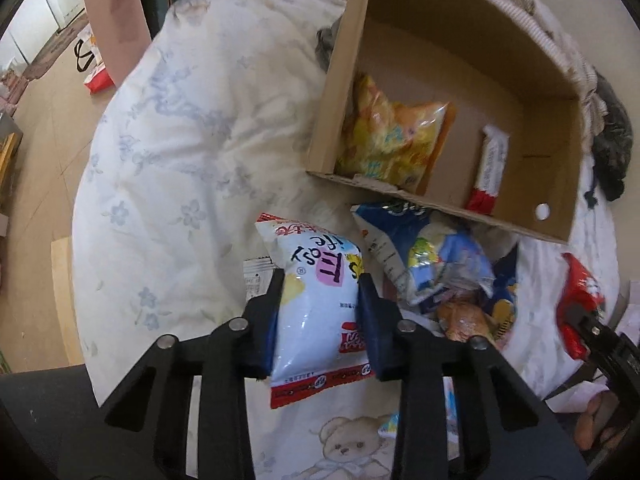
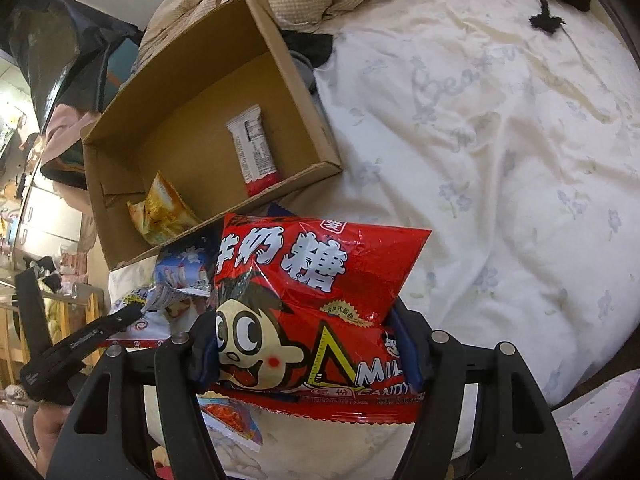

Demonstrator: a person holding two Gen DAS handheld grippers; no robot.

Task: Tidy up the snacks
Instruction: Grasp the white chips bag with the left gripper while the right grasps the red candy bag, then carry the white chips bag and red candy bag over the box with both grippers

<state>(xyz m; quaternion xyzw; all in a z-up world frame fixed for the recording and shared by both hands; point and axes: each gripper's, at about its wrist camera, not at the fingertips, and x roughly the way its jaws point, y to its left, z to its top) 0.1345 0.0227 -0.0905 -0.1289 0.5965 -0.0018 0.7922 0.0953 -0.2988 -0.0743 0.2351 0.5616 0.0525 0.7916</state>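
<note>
Bed with a floral quilt carries everything; cardboard box sits toward its far edge, holding a yellow snack bag and a white-red bar; right claw clamps a red milk candy bag; left claw grips a white chip bag at the near edge.

The red candy bag reads "牛奶糖" and, partly hidden, probably "MILK CANDY".

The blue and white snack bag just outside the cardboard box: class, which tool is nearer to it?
Left. The left tool, clamping a white chip bag, sits right beside the blue bag. The right tool is farther off, holding a red candy bag.
</note>
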